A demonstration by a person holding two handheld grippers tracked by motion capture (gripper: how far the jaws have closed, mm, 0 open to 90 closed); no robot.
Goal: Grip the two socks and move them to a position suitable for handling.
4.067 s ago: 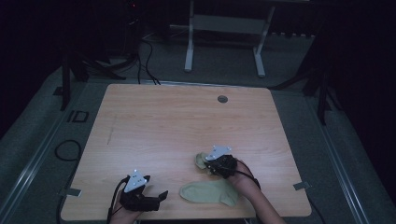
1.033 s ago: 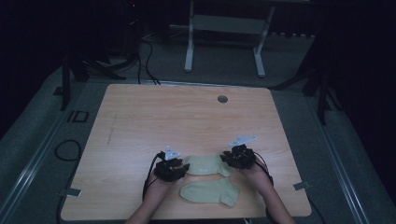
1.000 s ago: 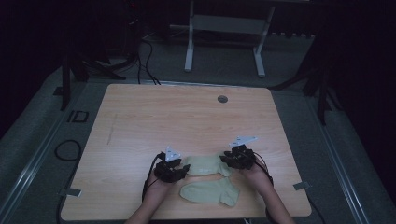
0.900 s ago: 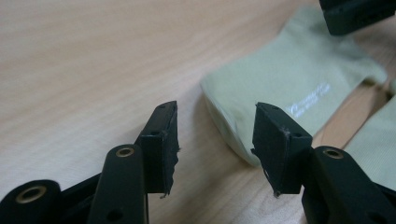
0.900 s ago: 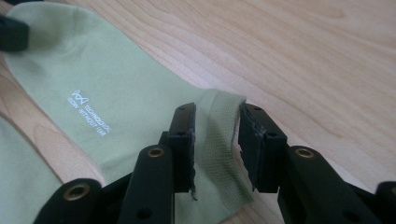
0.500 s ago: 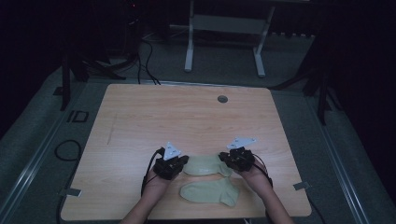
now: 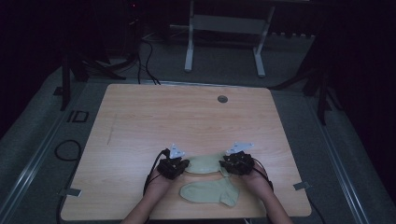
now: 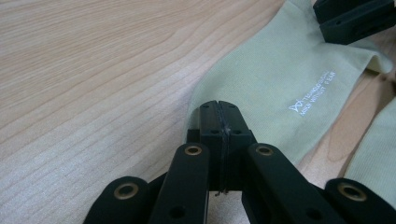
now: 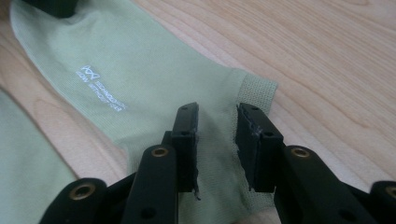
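Left gripper (image 8: 218,116) has its jaws pressed together on the toe edge of the pale green sock (image 7: 204,163), having just closed there. At three o'clock from it, the right gripper (image 9: 216,140) has been parting its jaws, which straddle the ribbed cuff without pinching. A second sock (image 7: 210,192) lies nearer the person, at six o'clock on the wooden table (image 7: 154,116). A lift now would likely drag the cuff, since one end alone is gripped.

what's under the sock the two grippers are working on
Bare wooden table shows all around the upper sock, which lies flat on it. Whatever sits beneath its fabric is covered. The second sock lies apart, nearer the person.
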